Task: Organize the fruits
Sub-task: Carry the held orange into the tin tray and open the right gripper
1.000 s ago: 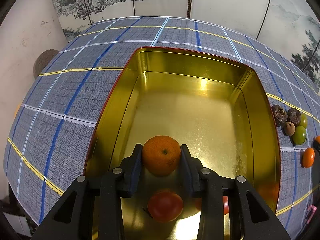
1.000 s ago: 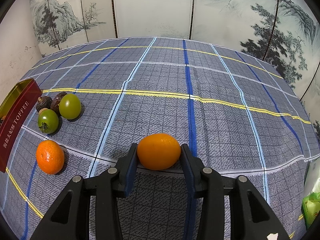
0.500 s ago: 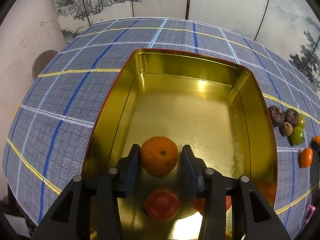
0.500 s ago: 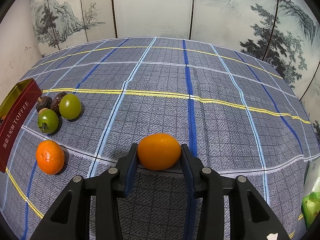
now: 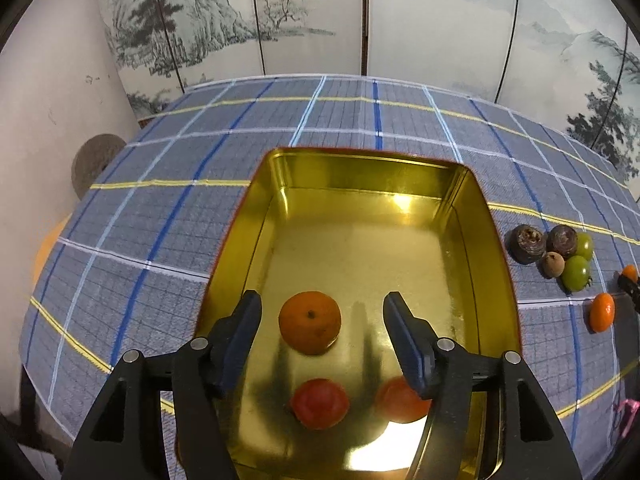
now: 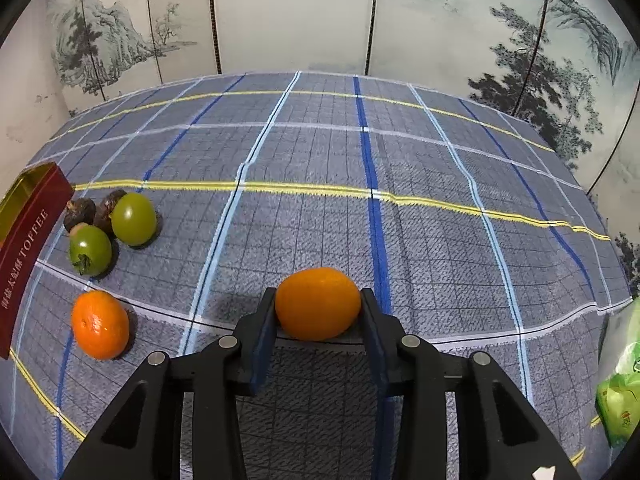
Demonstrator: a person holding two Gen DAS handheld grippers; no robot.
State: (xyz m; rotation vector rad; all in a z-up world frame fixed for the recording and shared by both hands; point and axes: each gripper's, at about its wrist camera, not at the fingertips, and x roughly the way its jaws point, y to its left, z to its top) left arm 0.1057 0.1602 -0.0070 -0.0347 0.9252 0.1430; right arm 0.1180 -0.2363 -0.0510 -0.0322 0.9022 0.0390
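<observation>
Left gripper jaws opening, pads clear of the mandarin, which sits loose on the gold tin floor toward the near end. A red tomato and an orange-red fruit lie nearer still, the latter partly behind the right finger. Release looks done; lift straight out, don't nudge the mandarin or clip the tin wall.

Right gripper clamped on an oval orange fruit over the checked tablecloth, mid table. Keep the squeeze steady and carry over the tin's red side at the left table edge. Still outside the tin: second mandarin, two green tomatoes, brown fruits.
</observation>
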